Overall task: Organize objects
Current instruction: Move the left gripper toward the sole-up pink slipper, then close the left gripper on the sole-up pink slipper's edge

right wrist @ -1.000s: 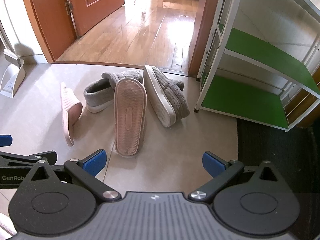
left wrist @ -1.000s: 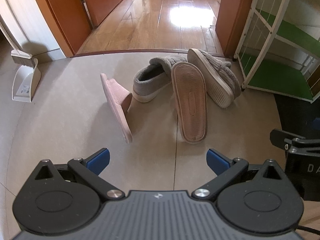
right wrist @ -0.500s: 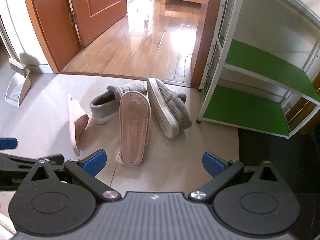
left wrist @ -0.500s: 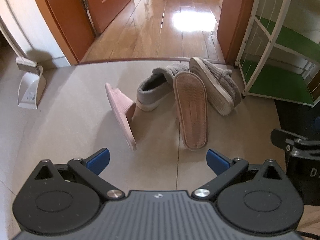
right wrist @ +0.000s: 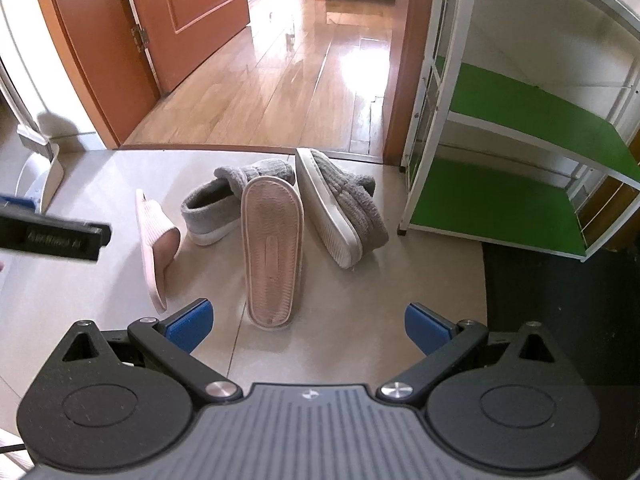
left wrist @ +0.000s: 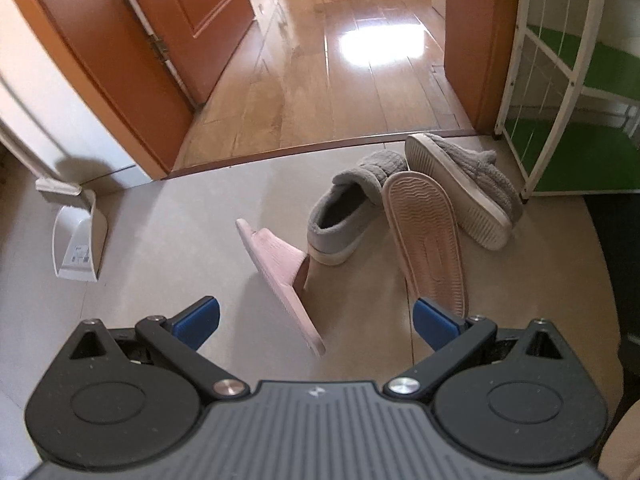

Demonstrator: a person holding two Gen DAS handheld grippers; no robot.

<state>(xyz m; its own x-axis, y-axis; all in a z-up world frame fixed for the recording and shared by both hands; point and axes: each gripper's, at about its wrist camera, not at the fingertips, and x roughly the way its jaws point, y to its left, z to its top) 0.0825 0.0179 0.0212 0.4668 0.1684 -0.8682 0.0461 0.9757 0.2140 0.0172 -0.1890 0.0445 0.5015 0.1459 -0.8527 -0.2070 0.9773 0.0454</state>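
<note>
four slippers lie jumbled just left of the white rack (right wrist: 424,184); both grippers, left gripper (left wrist: 316,318) and right gripper (right wrist: 307,322), hover wide and empty. best pinch the sideways pink slipper (left wrist: 280,276) by its edge.

left claw (left wrist: 316,320) advanced toward pink slipper on its side (left wrist: 280,276); shoes unmoved.

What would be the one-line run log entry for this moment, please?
left gripper: open, empty | right gripper: open, empty | four slippers: on floor | rack: empty
</note>
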